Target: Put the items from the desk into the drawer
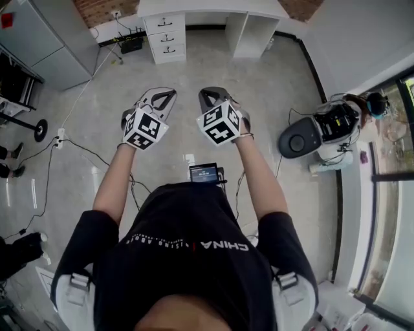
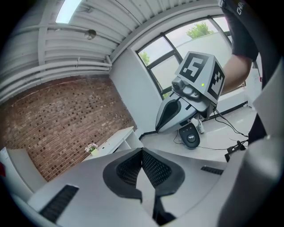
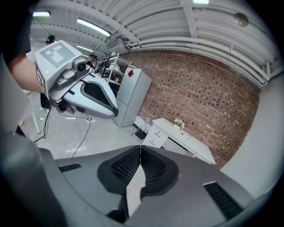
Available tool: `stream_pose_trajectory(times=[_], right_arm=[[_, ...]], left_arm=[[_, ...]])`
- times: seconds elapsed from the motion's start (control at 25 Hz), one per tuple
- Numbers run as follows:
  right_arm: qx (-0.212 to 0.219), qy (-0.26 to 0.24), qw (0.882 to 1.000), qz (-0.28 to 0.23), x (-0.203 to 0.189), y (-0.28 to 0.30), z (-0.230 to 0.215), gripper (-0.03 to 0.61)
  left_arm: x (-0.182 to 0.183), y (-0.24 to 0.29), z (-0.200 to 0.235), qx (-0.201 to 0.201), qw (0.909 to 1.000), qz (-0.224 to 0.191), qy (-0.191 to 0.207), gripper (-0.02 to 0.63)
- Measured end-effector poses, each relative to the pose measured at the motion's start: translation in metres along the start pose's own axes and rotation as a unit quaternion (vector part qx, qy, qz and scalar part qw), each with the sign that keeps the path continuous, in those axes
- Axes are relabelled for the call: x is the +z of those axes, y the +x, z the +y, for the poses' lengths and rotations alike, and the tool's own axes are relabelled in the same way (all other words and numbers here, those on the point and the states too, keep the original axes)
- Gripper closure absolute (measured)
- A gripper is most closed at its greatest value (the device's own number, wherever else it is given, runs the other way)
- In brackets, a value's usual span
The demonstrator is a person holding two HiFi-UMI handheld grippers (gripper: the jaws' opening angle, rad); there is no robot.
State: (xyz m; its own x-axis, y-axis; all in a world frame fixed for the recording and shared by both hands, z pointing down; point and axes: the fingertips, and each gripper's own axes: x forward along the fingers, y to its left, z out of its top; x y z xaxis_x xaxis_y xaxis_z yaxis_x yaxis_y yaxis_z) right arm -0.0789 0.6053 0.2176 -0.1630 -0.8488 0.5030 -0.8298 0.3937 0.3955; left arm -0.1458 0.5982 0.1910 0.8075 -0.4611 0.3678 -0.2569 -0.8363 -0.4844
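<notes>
Your left gripper (image 1: 157, 98) and right gripper (image 1: 213, 97) hang side by side, each with its jaws pressed together on nothing. Well ahead of both, across the floor (image 1: 184, 74), stands the white desk (image 1: 207, 6) with its 3 drawers (image 1: 165, 37) shut and a small potted plant (image 3: 179, 123) on top. You're only approaching: walk up, then likely pull 1 drawer open first.

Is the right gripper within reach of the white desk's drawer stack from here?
Probably not yet. The right gripper, jaws shut and empty, hangs over grey floor, and the white three-drawer stack stands far ahead of it. Nothing blocks the way; stepping closer should do.
</notes>
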Motion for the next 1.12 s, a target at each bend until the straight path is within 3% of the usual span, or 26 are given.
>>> stream_pose_trajectory(times=[0.16,0.48,1.12], right_arm=[[0.007,0.031,0.999,-0.004,-0.004,0.004,0.000,0.561],[0.025,0.039,0.999,0.001,-0.012,0.006,0.002,0.561],[0.048,0.073,0.996,0.001,-0.036,-0.001,-0.017,0.561]], left_arm=[[-0.005,0.003,-0.002,-0.003,1.0000,0.006,0.006,0.601],[-0.011,0.011,-0.008,-0.020,0.9996,0.015,-0.011,0.601],[-0.006,0.043,-0.023,-0.030,0.9990,0.032,-0.003,0.601]])
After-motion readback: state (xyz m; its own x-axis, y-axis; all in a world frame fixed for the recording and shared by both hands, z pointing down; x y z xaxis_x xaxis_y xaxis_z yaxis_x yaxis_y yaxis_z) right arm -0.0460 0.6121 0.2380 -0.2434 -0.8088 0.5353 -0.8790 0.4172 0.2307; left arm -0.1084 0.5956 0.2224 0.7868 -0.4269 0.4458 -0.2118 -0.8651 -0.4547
